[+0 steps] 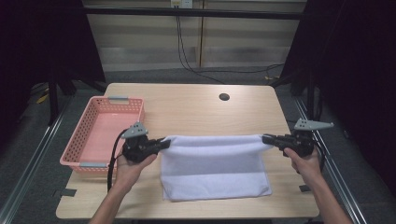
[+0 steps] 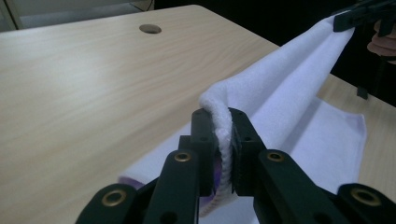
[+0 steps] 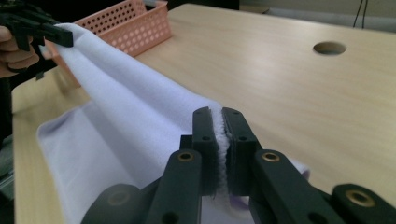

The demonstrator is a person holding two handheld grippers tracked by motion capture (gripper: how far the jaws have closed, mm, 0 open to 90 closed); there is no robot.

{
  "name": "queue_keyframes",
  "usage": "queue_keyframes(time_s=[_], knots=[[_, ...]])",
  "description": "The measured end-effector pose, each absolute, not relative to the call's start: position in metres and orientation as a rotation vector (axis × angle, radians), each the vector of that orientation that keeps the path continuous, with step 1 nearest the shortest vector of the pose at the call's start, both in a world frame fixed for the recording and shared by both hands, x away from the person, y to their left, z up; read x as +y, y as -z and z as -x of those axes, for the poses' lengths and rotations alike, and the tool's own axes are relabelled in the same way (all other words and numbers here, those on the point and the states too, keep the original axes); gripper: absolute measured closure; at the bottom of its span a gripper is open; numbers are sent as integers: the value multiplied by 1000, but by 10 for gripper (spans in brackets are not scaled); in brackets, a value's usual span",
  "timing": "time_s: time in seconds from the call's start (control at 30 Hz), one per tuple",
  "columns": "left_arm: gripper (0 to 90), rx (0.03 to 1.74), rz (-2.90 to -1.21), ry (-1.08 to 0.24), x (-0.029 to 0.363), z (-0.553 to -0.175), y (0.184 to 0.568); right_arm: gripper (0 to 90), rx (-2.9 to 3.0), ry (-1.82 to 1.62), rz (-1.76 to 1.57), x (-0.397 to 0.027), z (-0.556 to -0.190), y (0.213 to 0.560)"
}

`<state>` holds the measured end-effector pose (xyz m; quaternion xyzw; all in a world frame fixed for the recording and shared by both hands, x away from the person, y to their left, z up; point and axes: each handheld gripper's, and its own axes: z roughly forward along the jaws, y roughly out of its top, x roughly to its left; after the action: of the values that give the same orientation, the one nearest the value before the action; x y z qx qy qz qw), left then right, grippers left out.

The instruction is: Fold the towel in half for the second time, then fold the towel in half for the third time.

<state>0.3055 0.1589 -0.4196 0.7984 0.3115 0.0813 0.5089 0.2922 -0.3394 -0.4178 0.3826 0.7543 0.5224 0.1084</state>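
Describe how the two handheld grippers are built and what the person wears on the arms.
Both the left gripper and right gripper are black, with two flat jaws on linked bars joined by brass-coloured rivets. Each carries a grey three-cornered plate on top. A black cable trails from the left one. The forearms are bare, no sleeves visible.

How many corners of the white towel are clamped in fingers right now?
2. The left gripper pinches the towel at its far left corner, the right gripper its far right corner; both near corners lie on the table.
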Motion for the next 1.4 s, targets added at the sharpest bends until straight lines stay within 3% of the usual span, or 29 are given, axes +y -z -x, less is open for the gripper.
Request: queue_keyframes(time_s=[0.4,0.8,0.9,1.1,1.4], knots=[[815,797,-2019,-52,168,-273,466,817,2385,-1432,-1131,-334,-232,458],[775,780,-2067,63,173,-242,477,744,2496,-1329,-1123,-337,-204,473],[747,759,-2084,25,179,-236,475,723,2527,-1298,-1113,-337,-196,475],[607,801,-2006,-15,186,-242,467,680,2460,-1336,-1125,-341,-197,468],[549,817,-2014,-69,169,-280,460,541,2414,-1276,-1135,-326,-214,463]])
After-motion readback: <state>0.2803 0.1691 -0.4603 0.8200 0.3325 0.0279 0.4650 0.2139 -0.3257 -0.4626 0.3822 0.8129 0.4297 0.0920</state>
